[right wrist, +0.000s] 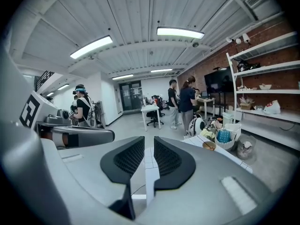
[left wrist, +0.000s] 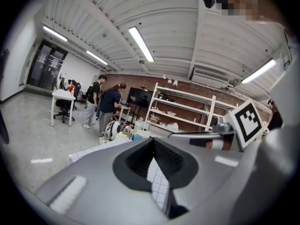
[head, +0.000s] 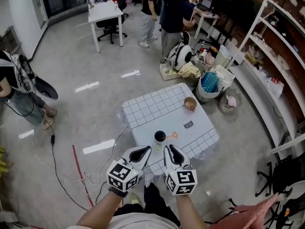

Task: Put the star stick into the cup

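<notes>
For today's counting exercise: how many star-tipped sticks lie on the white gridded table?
1. The orange star-tipped stick lies on the white gridded table, just right of the dark round cup. The table's near edge is partly hidden, so another could be there.

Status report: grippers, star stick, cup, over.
Left gripper and right gripper open, empty, over near edge of table. Star stick lying on table beside cup, not inside. Nothing between it and right gripper.

A: Any text readable?
B: No. The dark tag (head: 188, 124) on the table (head: 143, 109) has print, too small to read. Left cube (head: 123, 175) and right cube (head: 181, 181) carry only black-white square markers, no letters.
</notes>
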### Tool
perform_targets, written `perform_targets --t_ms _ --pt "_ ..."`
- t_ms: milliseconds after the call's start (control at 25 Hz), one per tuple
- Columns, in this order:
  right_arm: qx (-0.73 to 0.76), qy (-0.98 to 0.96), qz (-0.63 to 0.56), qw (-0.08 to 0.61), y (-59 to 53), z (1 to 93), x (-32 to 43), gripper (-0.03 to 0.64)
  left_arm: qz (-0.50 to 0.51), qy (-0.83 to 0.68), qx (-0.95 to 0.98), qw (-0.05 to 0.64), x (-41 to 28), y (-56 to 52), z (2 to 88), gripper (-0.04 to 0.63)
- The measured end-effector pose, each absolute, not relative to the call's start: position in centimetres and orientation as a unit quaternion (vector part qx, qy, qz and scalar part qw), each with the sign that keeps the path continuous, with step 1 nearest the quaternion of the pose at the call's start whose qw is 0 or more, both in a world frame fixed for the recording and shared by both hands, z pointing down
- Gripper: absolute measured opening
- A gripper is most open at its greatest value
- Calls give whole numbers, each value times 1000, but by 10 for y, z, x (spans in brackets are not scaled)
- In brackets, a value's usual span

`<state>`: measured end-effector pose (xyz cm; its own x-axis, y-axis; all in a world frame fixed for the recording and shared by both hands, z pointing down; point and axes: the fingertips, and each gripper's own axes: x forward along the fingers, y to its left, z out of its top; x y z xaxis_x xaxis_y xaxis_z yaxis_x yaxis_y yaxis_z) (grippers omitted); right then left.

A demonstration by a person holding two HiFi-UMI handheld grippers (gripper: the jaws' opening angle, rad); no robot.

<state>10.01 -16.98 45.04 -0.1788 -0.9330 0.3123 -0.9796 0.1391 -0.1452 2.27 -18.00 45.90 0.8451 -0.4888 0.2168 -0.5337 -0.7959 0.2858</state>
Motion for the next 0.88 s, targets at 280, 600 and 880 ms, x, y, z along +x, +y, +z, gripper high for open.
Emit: perform_targets --t_ms 280,600,880 --pt "641 -755 127 44 -152 398 87 49 42 -289 946 143 -1 -167 407 6" --pt "647 -756 90 25 -135 352 77 31 20 -301 946 116 -19 -153 363 6" --pt "651 -755 70 18 -126 330 73 12 -1 -318 943 97 -38 -152 334 6"
